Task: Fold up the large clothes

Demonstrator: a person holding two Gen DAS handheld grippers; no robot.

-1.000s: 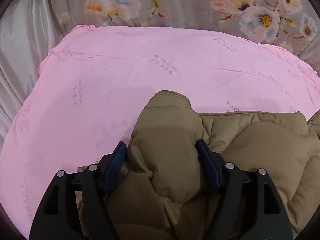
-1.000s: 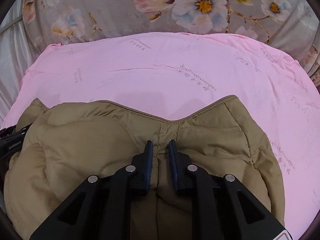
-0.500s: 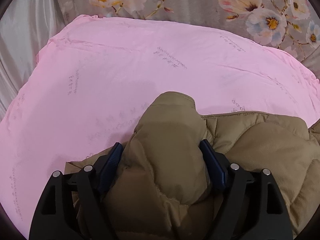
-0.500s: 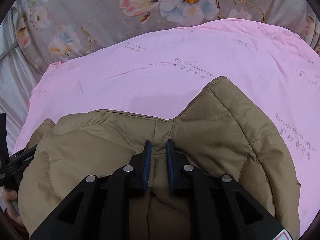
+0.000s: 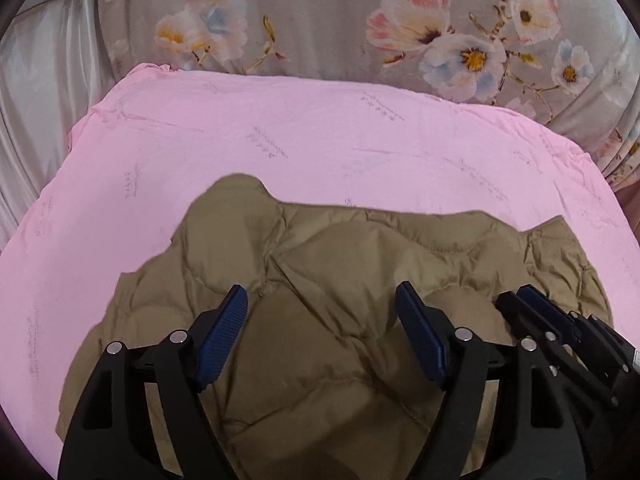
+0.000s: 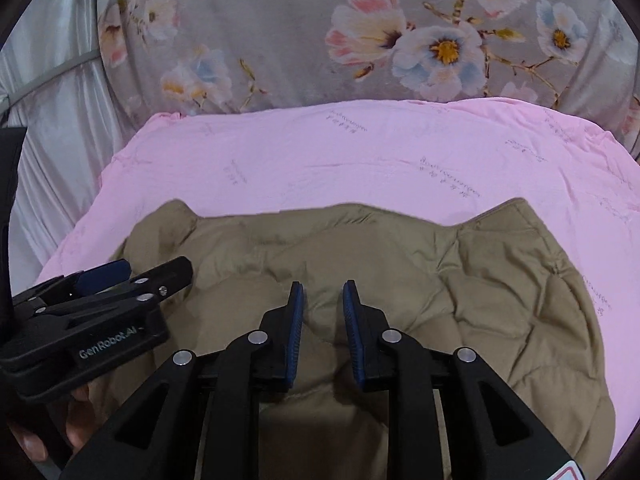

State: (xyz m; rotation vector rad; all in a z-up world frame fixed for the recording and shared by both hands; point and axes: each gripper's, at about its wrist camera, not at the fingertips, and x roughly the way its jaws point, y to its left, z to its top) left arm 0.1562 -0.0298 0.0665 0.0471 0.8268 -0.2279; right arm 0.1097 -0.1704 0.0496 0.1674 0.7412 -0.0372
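A tan quilted puffer jacket (image 5: pixel 340 260) lies folded and spread on the pink sheet (image 5: pixel 280 140). My left gripper (image 5: pixel 320 290) hovers over its near left part. Its jaws stand wide and are closing a little, and the pads touch no fabric. In the right wrist view, my right gripper (image 6: pixel 324 285) is above the middle of the jacket (image 6: pixel 400 260). Its jaws are opening, with a clear gap and nothing pinched. Each gripper shows in the other's view: the right gripper (image 5: pixel 532 300) at the right, the left gripper (image 6: pixel 154 268) at the left.
The pink sheet (image 6: pixel 360 160) extends beyond the jacket on the far side and to both sides. A grey floral blanket (image 5: pixel 320 20) rises behind it. Silvery drapery (image 6: pixel 52 140) hangs at the left. A person's hand (image 6: pixel 76 420) holds the left gripper.
Both grippers have let go of the jacket folds and drawn back. The bulge that the left one held has dropped, and the jacket now lies flatter on the sheet.
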